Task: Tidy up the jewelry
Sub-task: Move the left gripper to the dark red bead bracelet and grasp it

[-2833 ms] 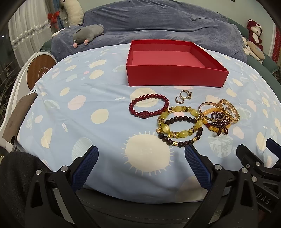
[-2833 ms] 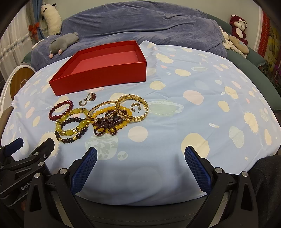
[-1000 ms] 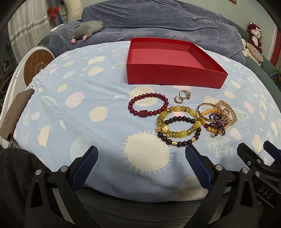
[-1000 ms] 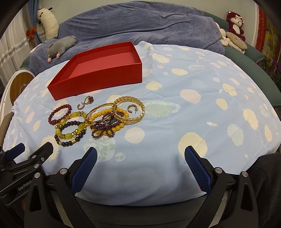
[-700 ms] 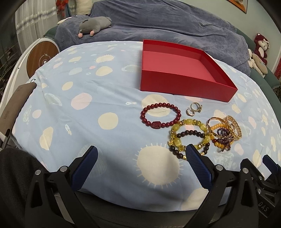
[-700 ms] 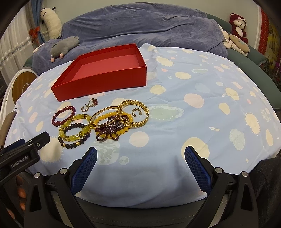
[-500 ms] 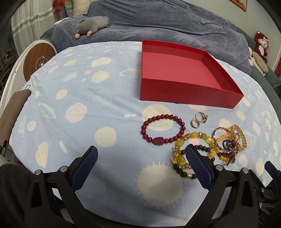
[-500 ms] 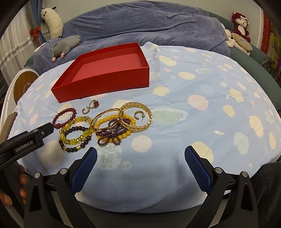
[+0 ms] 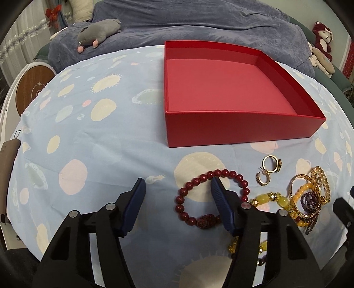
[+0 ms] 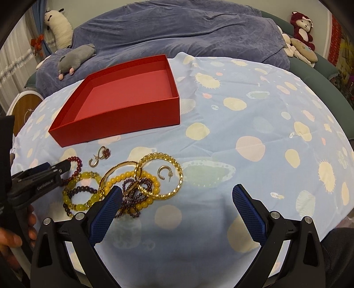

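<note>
An empty red box [image 9: 230, 95] stands on the spotted blue cloth; it also shows in the right wrist view [image 10: 124, 97]. In front of it lie a dark red bead bracelet [image 9: 188, 215], a ring and hoop earring [image 9: 268, 168], yellow bead bracelets [image 10: 81, 195] and a tangle of gold and purple bracelets [image 10: 154, 177]. My left gripper [image 9: 177, 183] is open, low over the cloth, its right finger inside the red bracelet's loop. My right gripper [image 10: 177, 195] is open and empty, just in front of the gold bangles.
A blue-grey blanket [image 9: 199, 20] covers the bed behind the cloth, with a grey plush toy [image 9: 97, 28] at back left and plush monkeys [image 10: 303, 28] at back right. A round wooden-faced object [image 9: 28, 93] stands at the left edge.
My left gripper has moved forward and down to the red bead bracelet, its right finger now inside the loop. My right gripper has edged closer to the gold bangles. Both stay open.
</note>
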The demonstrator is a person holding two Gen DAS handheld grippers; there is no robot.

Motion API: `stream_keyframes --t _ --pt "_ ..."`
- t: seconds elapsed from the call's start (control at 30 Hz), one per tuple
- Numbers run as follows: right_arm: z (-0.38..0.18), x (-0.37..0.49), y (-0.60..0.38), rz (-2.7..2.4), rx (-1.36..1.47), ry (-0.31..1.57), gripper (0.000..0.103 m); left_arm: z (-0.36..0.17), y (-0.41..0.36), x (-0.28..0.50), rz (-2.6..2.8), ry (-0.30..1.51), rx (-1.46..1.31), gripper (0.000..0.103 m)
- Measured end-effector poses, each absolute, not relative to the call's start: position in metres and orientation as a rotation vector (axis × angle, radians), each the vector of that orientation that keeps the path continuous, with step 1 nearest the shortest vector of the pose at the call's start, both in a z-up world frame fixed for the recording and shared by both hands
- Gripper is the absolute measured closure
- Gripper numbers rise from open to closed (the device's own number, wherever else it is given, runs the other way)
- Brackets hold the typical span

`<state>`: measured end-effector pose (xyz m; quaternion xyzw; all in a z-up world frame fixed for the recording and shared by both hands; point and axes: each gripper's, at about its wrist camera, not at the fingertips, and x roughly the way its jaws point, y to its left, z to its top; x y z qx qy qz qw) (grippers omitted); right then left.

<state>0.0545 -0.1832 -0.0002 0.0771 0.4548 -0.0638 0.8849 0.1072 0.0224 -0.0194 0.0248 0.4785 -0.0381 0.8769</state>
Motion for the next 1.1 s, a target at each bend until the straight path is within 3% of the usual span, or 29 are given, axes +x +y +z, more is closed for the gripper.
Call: stream_keyframes --t 0.13,0.23,0.8,0.9,1.03,1.1 --pt "-0.002 0.070 -0.190 -0.142 0.172 0.969 0.020 -0.017 0.020 0.107 -0.114 0.995 0.032 0.082" --pt "-0.006 0.076 -0.190 -0.114 0.182 0.991 0.033 -0.016 0.019 0.107 -0.141 1.002 0.011 0.094" --pt "-0.010 0.083 -0.192 -0.107 0.244 1.017 0.034 -0.004 0.028 0.099 -0.152 0.988 -0.053 0.095" --pt "-0.014 0.079 -0.196 -0.105 0.243 1.028 0.042 -0.006 0.029 0.097 -0.149 0.994 -0.061 0.095" --pt "-0.024 0.077 -0.200 -0.090 0.265 1.068 0.065 -0.010 0.029 0.096 -0.142 1.009 -0.065 0.095" --pt "-0.026 0.075 -0.199 -0.091 0.251 1.068 0.069 -0.012 0.029 0.095 -0.140 1.018 -0.063 0.095"
